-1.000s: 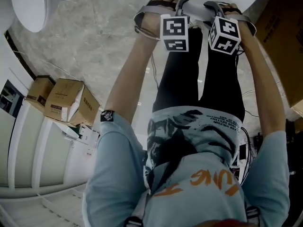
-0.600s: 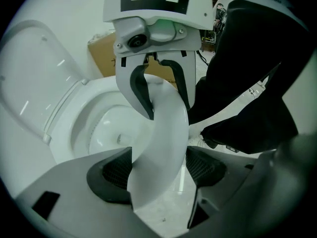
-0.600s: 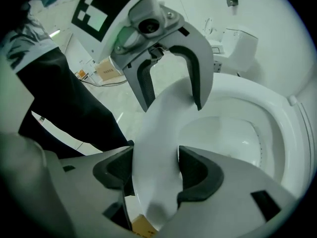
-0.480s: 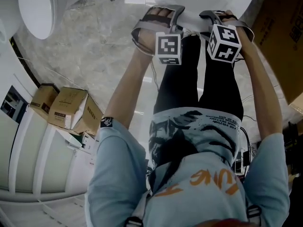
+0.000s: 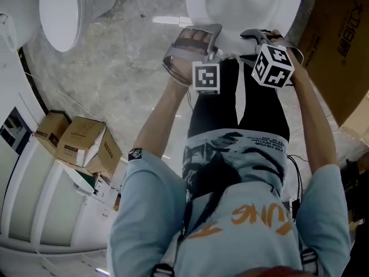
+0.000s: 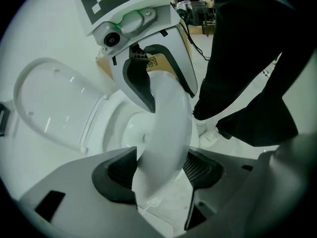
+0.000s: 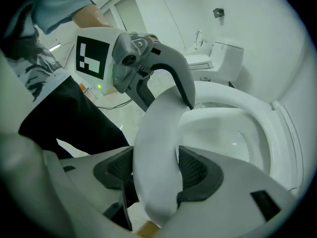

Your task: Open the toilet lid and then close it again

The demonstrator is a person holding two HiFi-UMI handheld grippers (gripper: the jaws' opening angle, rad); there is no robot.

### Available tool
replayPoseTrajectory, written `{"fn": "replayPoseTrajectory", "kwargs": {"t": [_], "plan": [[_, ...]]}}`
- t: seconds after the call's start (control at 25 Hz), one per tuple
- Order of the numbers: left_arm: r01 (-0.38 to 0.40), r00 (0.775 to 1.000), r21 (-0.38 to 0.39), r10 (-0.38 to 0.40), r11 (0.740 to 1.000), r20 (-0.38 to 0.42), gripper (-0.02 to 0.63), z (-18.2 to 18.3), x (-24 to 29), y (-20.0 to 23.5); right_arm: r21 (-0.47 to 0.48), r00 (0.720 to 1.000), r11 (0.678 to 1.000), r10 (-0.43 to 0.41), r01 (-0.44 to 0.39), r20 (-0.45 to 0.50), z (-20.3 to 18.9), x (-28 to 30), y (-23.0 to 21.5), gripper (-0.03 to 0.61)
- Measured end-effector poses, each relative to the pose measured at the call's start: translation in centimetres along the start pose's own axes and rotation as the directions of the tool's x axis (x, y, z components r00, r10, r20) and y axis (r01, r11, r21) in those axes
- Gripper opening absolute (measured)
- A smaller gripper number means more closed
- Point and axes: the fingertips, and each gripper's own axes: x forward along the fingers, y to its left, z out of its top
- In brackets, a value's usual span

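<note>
Both tongs are on the toilet lid (image 7: 157, 133), side by side along its front edge, with the lid raised off the bowl (image 7: 237, 138). The left gripper (image 6: 159, 170) has just been closing its jaws, and its pads now press the rim. The right gripper (image 7: 156, 177) clamps the same rim, close to the person's black trousers (image 6: 247, 58).

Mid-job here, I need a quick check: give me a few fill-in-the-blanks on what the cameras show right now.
1. The right claw is ___ (open/shut) on the rim of the toilet lid.
2. The lid's colour is ___.
3. Cardboard boxes stand at the head view's ___ side.
Answers: shut; white; left.
</note>
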Motion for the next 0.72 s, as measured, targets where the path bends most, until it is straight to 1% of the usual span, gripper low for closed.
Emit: {"fn": "replayPoseTrajectory", "kwargs": {"t": [0.12,0.24,0.36,0.44,0.6,0.72], "plan": [[-0.016,1.000,-0.014,0.016,1.000,0.001,0.291,0.1,-1.9,1.4,0.012,0.998,0.998,-0.059,0.059,0.020,1.3,-2.0,-0.4,0.287],[-0.055,0.998,-0.041,0.055,0.998,-0.010,0.274,0.5,-3.9,2.9,0.012,0.990,0.990,-0.140,0.140,0.032,2.5,-4.1,-0.4,0.285],[-0.073,0.997,-0.072,0.072,0.995,-0.020,0.253,1.3,-5.8,3.7,-0.013,0.973,0.973,-0.228,0.229,0.031,3.3,-6.4,0.1,0.259],[-0.080,0.997,-0.100,0.078,0.992,-0.027,0.249,1.3,-6.7,4.9,-0.003,0.960,0.961,-0.277,0.278,0.048,3.9,-7.7,-0.6,0.256],[-0.108,0.994,-0.155,0.106,0.982,-0.023,0.242,2.0,-8.9,7.1,0.061,0.945,0.950,-0.312,0.307,0.099,5.0,-10.8,-0.7,0.253],[-0.113,0.994,-0.212,0.112,0.971,-0.018,0.239,2.6,-10.9,9.1,0.091,0.926,0.935,-0.352,0.342,0.136,6.0,-13.6,-1.1,0.242]]}}
